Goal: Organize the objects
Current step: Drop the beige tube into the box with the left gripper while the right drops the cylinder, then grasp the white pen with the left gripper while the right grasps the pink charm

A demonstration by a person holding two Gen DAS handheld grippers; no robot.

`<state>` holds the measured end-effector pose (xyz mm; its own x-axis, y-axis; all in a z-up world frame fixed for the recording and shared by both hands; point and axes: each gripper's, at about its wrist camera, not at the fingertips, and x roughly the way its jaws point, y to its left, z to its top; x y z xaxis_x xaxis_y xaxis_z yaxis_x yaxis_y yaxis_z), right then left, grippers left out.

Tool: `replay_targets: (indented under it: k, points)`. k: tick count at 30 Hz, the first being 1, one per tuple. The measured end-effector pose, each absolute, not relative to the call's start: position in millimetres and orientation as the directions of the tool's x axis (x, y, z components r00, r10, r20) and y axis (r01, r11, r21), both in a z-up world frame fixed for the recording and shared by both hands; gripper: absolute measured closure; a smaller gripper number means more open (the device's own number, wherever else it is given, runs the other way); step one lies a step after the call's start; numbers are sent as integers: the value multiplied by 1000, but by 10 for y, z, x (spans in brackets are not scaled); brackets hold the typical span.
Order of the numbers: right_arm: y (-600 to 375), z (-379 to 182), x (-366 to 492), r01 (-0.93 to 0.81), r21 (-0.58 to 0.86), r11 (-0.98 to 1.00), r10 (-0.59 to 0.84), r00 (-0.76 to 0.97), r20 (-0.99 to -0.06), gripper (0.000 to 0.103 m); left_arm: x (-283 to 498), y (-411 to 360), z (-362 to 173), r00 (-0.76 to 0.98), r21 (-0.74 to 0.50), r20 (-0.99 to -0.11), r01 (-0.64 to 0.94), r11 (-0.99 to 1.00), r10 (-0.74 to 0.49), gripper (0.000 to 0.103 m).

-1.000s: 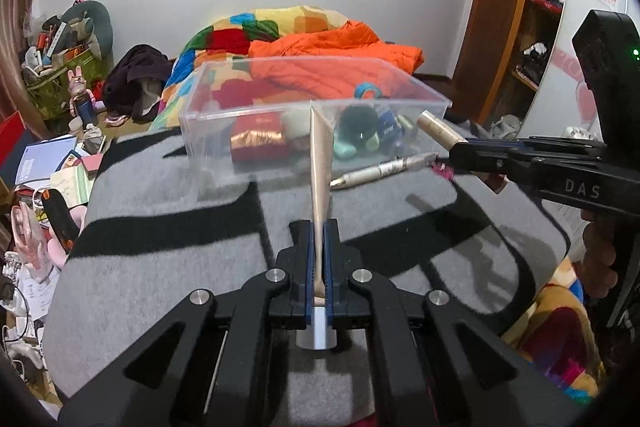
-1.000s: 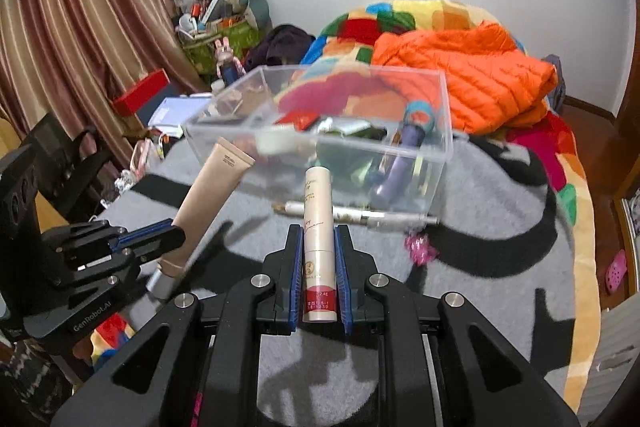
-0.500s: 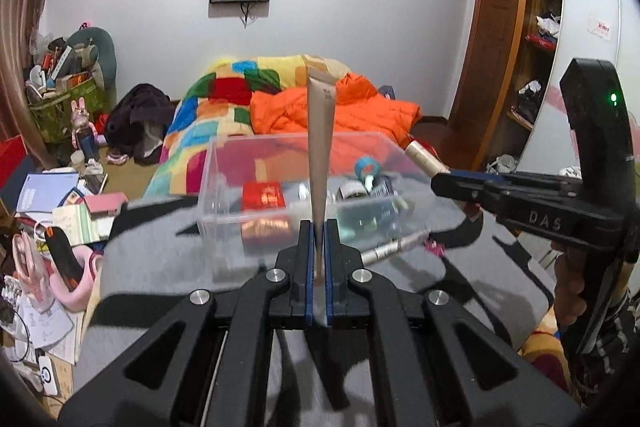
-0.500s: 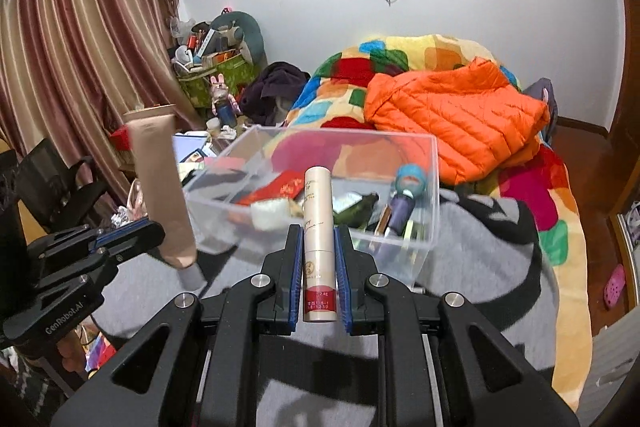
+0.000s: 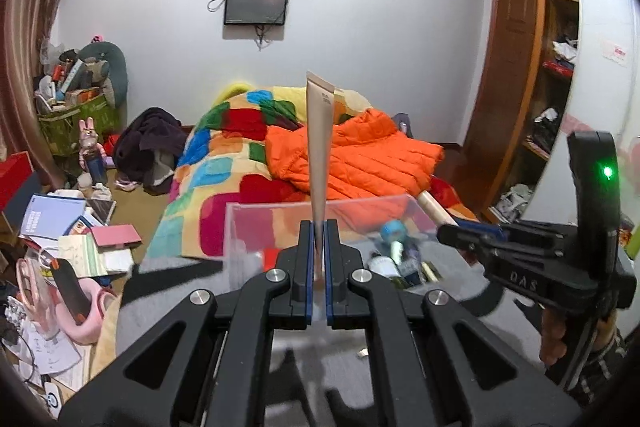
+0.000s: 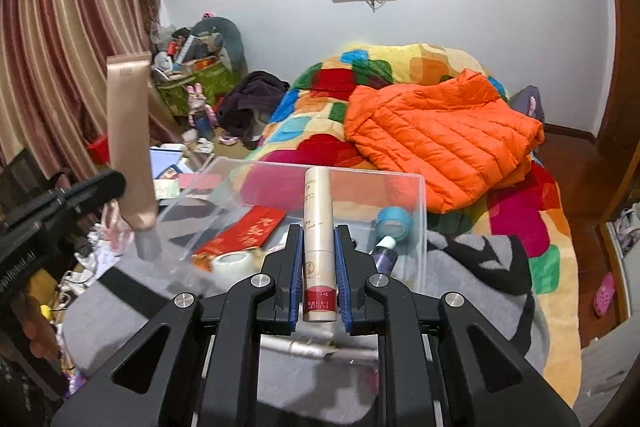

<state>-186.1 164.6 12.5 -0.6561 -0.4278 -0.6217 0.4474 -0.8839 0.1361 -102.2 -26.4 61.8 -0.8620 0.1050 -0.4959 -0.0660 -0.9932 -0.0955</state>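
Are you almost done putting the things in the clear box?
Partly. The clear box already holds a red packet and tape rolls. The left gripper holds a tan tube, the right gripper a cream bottle. A pen remains outside.

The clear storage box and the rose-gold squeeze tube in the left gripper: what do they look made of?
The clear storage box looks like rigid transparent plastic: its contents and the quilt show through its glossy, straight walls. The rose-gold squeeze tube held by the left gripper appears to be soft plastic or laminate with a metallic satin sheen and a flat crimped end; which one is unclear.
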Motion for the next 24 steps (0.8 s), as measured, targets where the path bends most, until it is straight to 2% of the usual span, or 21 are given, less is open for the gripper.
replay_targets:
  k: [7,12,24]
  points:
    - [1512,-109,-2100,425,79,-902,-361,-638,-681,89,-1426,-369,401,-828,-104,-556,-23,-994,77,100]
    - [1411,-290,-2193,444,78,-893,-354,-583,-731,89,-1620,-359,163,-759,-151,-638,-41,-988,129,100]
    - [1588,-118,-2012,472,107,-875,-400,-580,-709,89,-1360,-125,275,-773,-142,-606,-125,-982,186,98]
